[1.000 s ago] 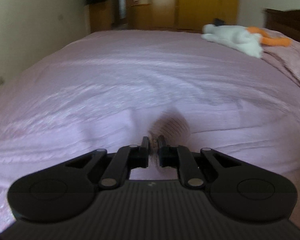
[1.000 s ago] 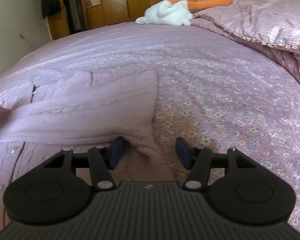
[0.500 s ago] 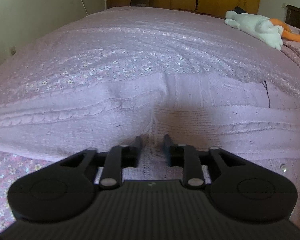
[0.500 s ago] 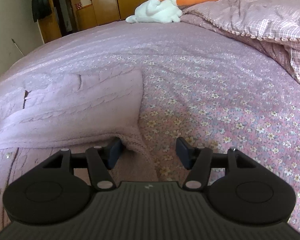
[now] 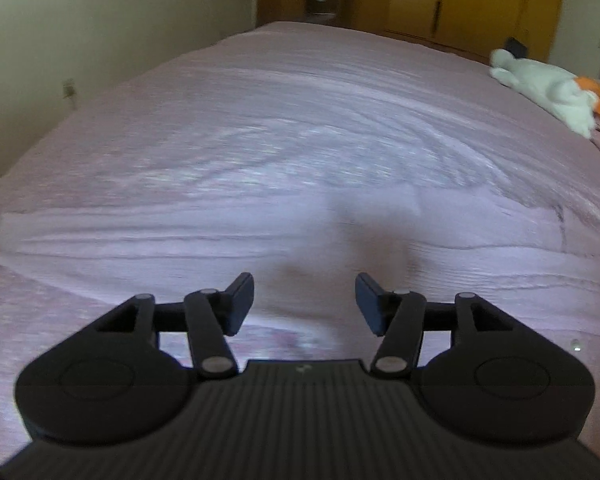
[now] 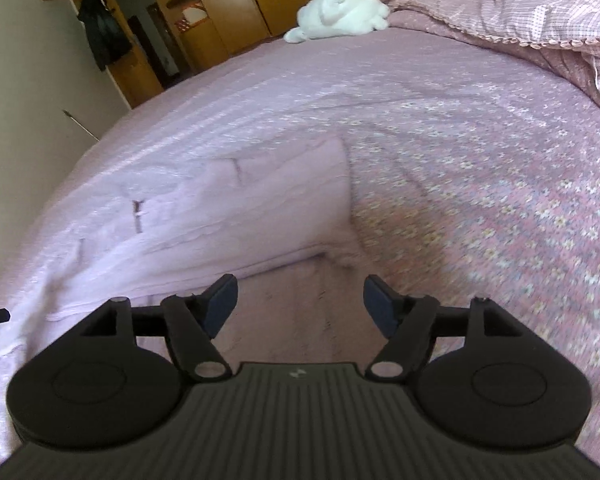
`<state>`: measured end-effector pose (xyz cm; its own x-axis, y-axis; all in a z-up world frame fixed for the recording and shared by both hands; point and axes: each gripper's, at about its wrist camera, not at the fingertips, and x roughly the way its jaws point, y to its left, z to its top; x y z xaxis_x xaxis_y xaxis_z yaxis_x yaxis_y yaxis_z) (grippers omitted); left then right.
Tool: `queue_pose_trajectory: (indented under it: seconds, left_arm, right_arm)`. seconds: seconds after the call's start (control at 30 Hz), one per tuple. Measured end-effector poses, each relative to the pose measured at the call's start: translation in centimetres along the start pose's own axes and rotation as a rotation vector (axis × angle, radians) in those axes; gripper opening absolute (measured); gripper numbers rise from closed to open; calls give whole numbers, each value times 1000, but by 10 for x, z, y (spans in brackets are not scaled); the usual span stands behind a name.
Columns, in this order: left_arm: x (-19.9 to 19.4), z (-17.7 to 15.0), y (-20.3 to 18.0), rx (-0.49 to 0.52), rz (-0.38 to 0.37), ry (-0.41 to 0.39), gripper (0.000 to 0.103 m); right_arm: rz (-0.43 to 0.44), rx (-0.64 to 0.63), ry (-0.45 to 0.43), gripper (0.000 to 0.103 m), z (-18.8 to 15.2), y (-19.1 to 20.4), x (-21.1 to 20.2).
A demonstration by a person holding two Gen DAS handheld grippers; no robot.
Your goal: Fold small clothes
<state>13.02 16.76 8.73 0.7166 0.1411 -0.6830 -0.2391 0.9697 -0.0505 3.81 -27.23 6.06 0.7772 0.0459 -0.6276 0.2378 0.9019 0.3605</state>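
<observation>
A pale pink cable-knit sweater (image 6: 228,216) lies folded on the floral bedsheet (image 6: 500,208), its right edge running down toward my right gripper. My right gripper (image 6: 300,304) stands open just above the sweater's lower layer, with nothing between its fingers. In the left wrist view the same sweater (image 5: 260,236) spreads across the bed, blurred by motion. My left gripper (image 5: 305,300) hangs open over its near edge and holds nothing.
A white and orange plush toy (image 5: 552,92) (image 6: 348,12) lies at the far side of the bed. A crumpled pink quilt (image 6: 540,12) sits at the right. Wooden wardrobes (image 6: 236,16) and a cream wall (image 5: 80,40) stand beyond the bed.
My left gripper was shut on the sweater's fold, then opened and let it go, drawing back. My right gripper stayed open and lifted slightly away from the sweater's corner.
</observation>
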Motion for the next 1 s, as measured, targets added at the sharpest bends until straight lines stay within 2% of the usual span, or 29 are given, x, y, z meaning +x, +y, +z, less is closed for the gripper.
queue_pose_trajectory:
  seconds: [0.27,0.43,0.57,0.67,0.77,0.9,1.0]
  left_arm:
    - [-8,1,73,-83,157,-10,60]
    - [0,-8,105,-158,207,6,60]
    - [11,-13,126,-249,192,26,67]
    - [15,-18,141,-330,149,21,67]
    - [20,-23,151,-395,125,16,67]
    - [24,-25,157,-424,127,4,67]
    - [28,-23,157,-404,133,-2,67]
  right_arm:
    - [43,-61,29,82,-27,33,-7]
    - [56,-37,75,85,-42,44,-1]
    - [40,-47,84,87,-53,52,4]
    - [25,-37,124,87,-59,53,9]
    - [10,-48,127,87,-64,56,9]
    - [-2,-58,136,88,-65,57,11]
    - [-12,-33,132,90,-66,55,13]
